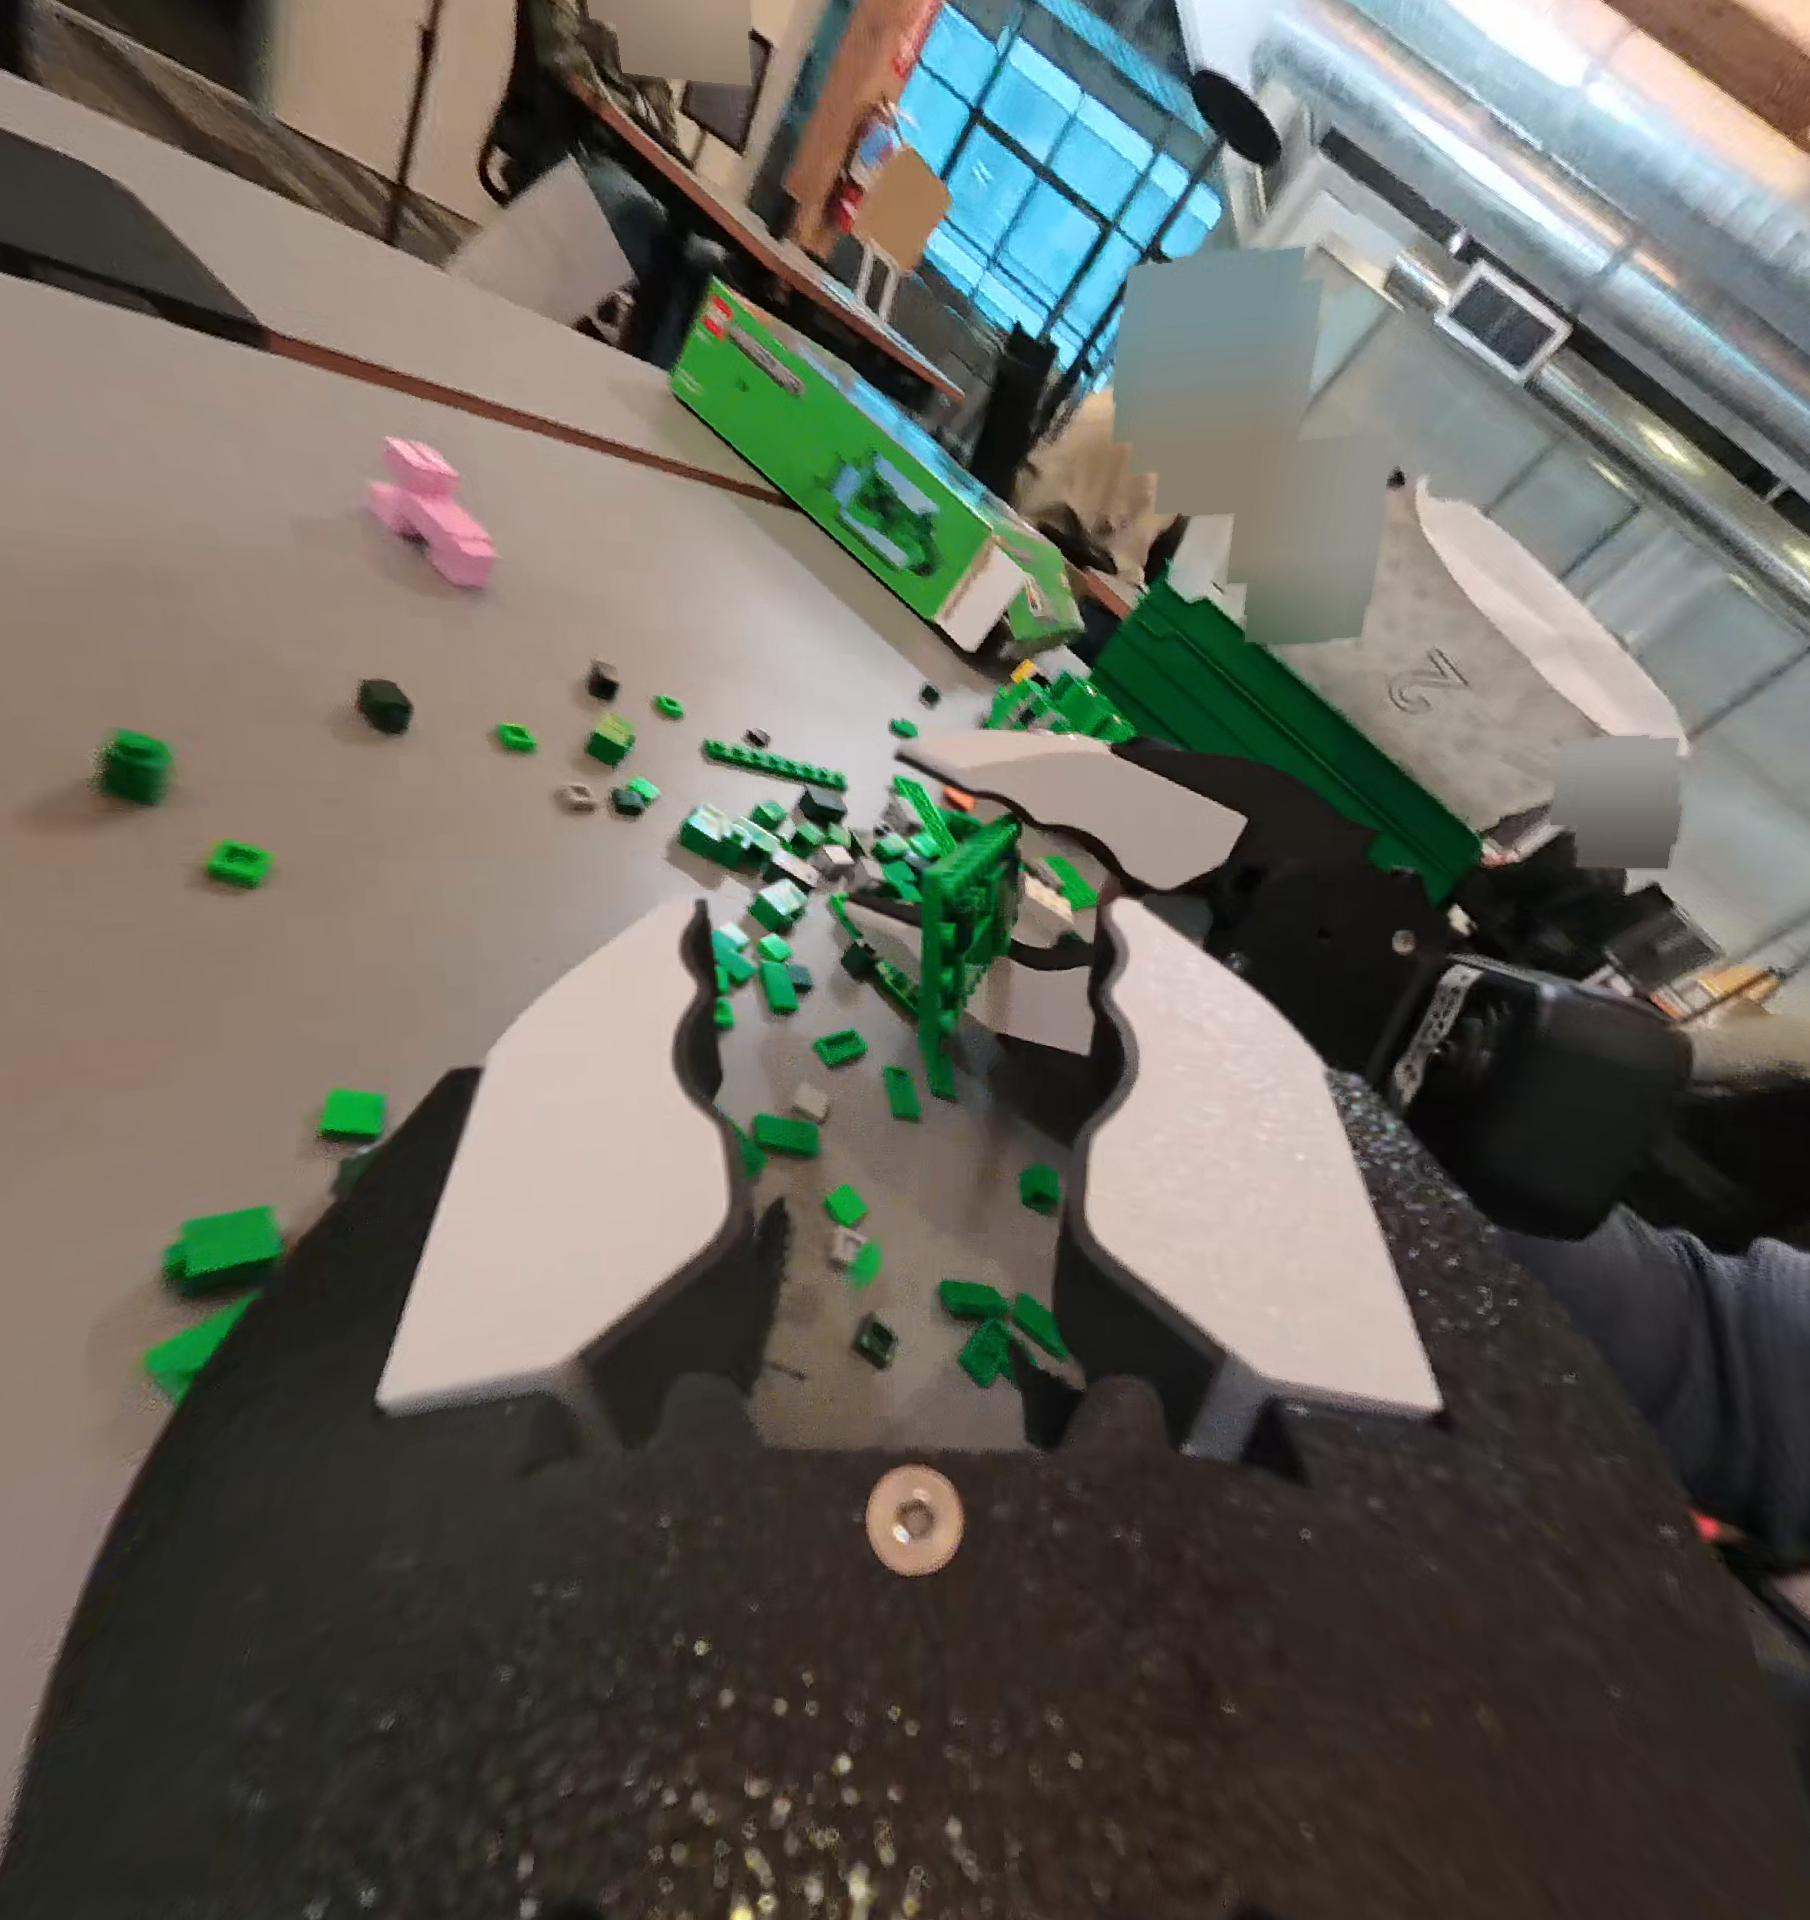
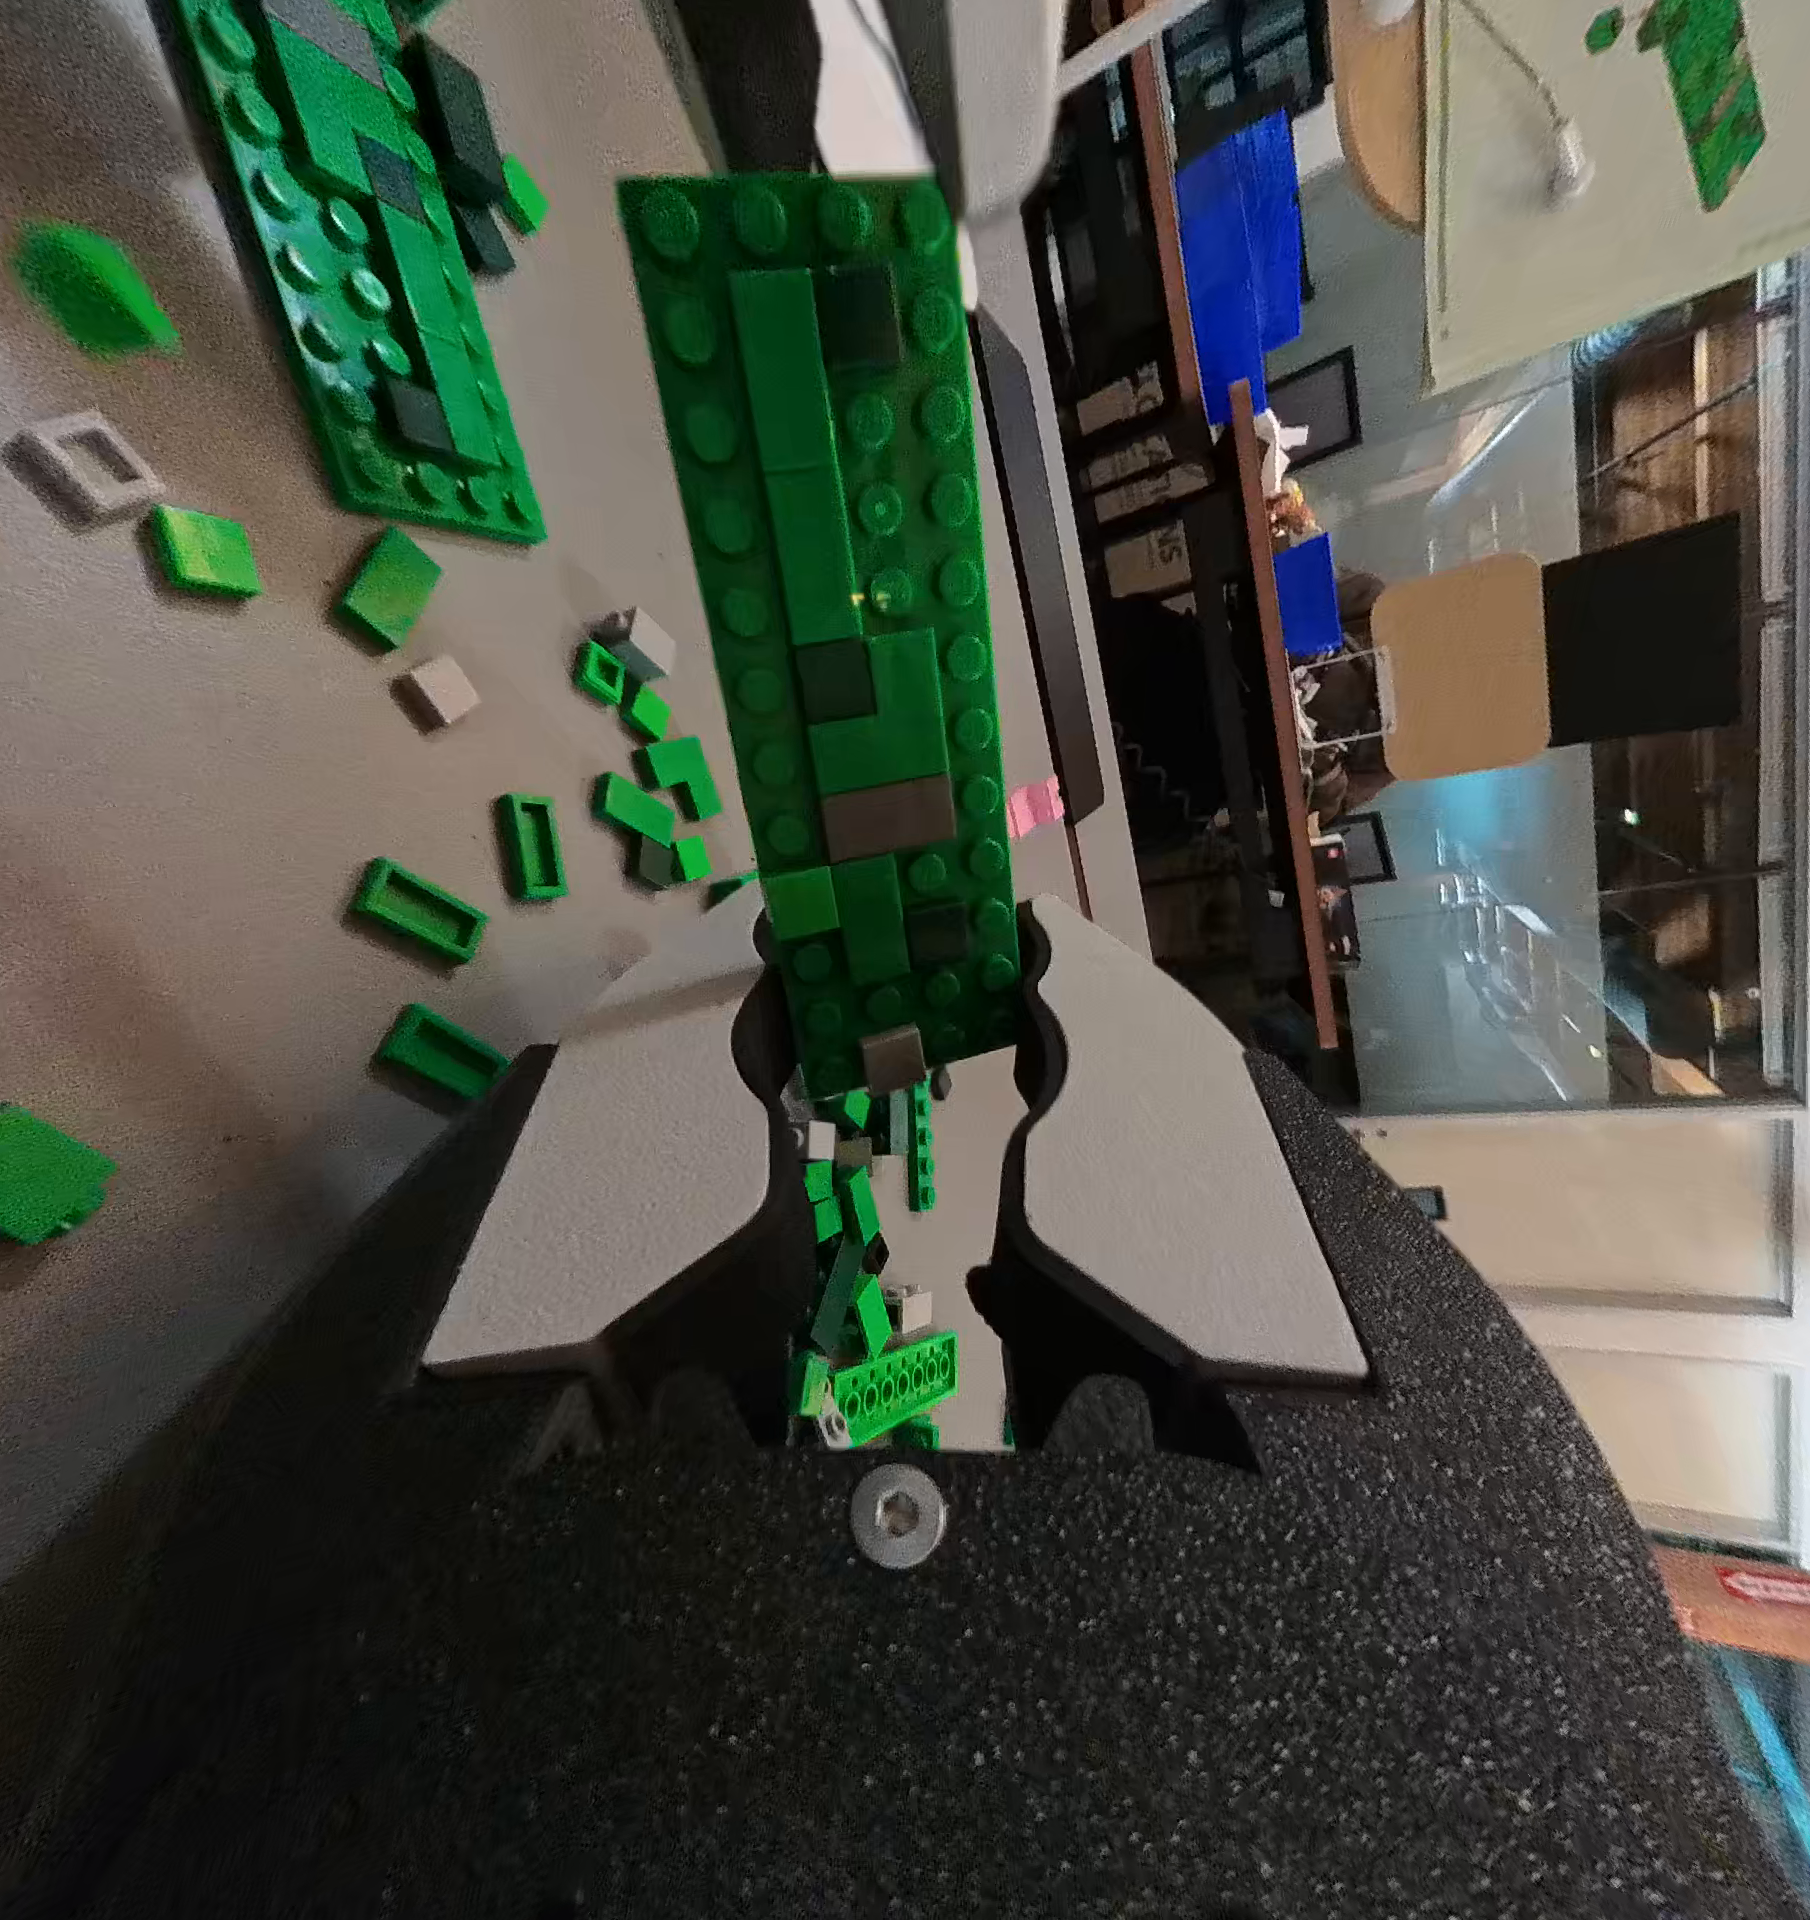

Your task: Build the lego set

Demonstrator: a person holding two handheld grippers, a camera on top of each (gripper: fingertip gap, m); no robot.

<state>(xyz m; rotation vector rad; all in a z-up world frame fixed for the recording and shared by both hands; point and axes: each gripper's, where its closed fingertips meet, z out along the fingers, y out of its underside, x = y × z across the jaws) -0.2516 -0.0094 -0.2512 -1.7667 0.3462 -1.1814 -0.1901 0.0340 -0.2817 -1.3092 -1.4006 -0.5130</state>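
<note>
My right gripper [image 2: 896,966] is shut on the near end of a long green studded plate [image 2: 849,623] with green, dark and grey tiles on it. It holds the plate up off the table. In the left wrist view this plate [image 1: 958,966] stands on edge between the right gripper's [image 1: 968,883] grey fingers. My left gripper [image 1: 906,925] is open and empty, just above the table, with its tips a little short of that plate. A second tiled green plate [image 2: 361,260] lies flat on the table.
Many loose green, dark and grey pieces [image 1: 776,914] lie scattered on the grey table [image 1: 257,644]. A pink brick figure [image 1: 428,509] stands at the far left. A green set box [image 1: 859,468] and a green ridged bin [image 1: 1265,717] sit at the far edge. The gap from one gripper's tips to the other's is roughly 9 cm.
</note>
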